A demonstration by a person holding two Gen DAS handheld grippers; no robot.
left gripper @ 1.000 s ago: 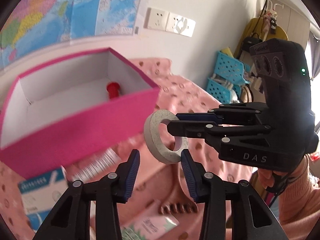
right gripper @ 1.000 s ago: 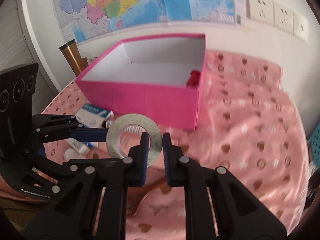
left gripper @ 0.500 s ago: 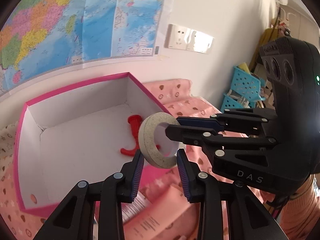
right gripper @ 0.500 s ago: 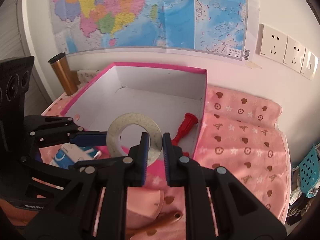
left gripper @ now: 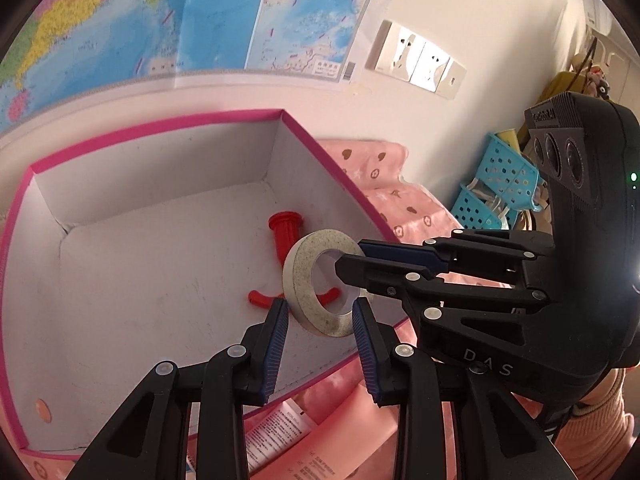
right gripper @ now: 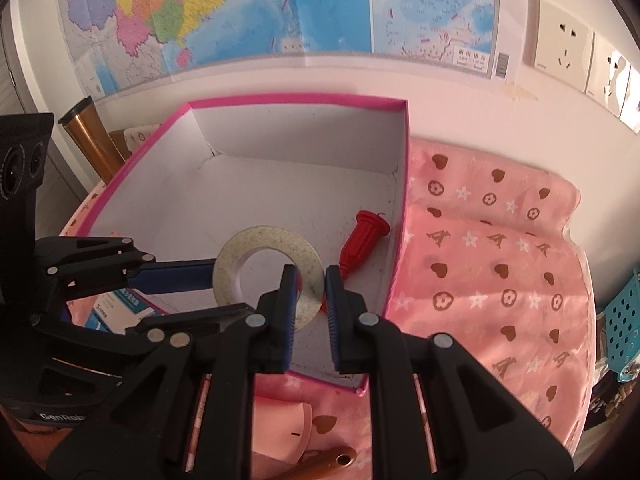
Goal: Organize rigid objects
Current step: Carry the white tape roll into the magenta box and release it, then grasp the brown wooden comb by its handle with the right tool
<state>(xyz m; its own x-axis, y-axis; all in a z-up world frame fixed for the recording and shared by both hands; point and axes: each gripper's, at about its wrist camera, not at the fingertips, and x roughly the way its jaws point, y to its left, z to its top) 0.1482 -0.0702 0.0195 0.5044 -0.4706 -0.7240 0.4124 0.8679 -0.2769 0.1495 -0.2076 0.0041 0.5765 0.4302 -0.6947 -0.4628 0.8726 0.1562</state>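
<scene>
One red peg (right gripper: 362,242) already lies in the pink box (right gripper: 280,102), the grey ring (right gripper: 267,270) hangs above it pinched by the right gripper (right gripper: 311,290) with the left gripper (left gripper: 320,316) open alongside, and cartons (right gripper: 120,306) wait outside.

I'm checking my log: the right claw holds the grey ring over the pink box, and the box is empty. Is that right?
Not quite. The right claw does hold the grey ring over the pink box, but the box is not empty. A red plastic piece lies on its floor, as the right wrist view shows.
</scene>
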